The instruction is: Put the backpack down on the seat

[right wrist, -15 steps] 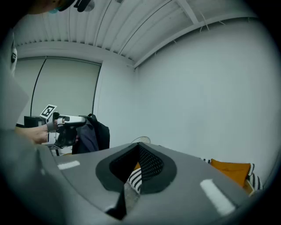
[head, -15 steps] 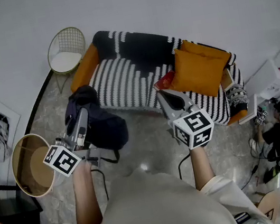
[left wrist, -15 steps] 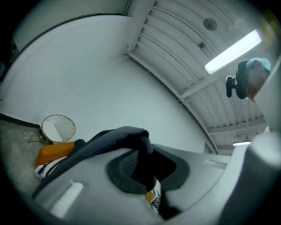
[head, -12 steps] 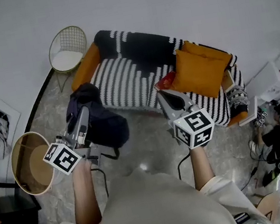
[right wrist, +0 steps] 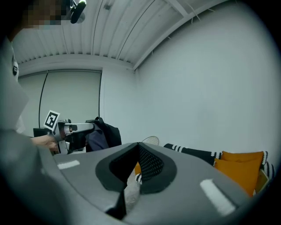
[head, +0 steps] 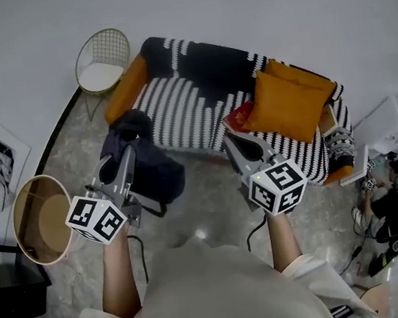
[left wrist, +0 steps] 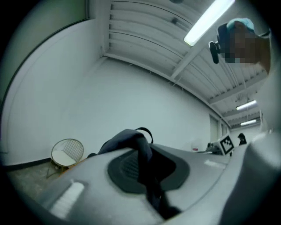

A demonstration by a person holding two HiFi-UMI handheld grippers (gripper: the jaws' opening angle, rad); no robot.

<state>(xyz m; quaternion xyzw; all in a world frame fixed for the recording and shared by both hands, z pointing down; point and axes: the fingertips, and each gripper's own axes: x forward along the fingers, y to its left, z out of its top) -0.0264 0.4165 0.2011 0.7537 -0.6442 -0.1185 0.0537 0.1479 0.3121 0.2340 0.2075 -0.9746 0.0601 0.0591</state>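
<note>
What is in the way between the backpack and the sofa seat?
Nothing I can see. The backpack hangs from the left tool over floor before the sofa; its striped seat is free there. The orange cushion lies farther right.

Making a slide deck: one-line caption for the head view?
Left tongs hold a dark backpack by its strap, short of the striped sofa; right tongs empty.

Head camera hangs high, peering steeply down on the black-and-white striped sofa. Both gripper views sit low, looking roughly level; all three catch the round gold wire chair.
</note>
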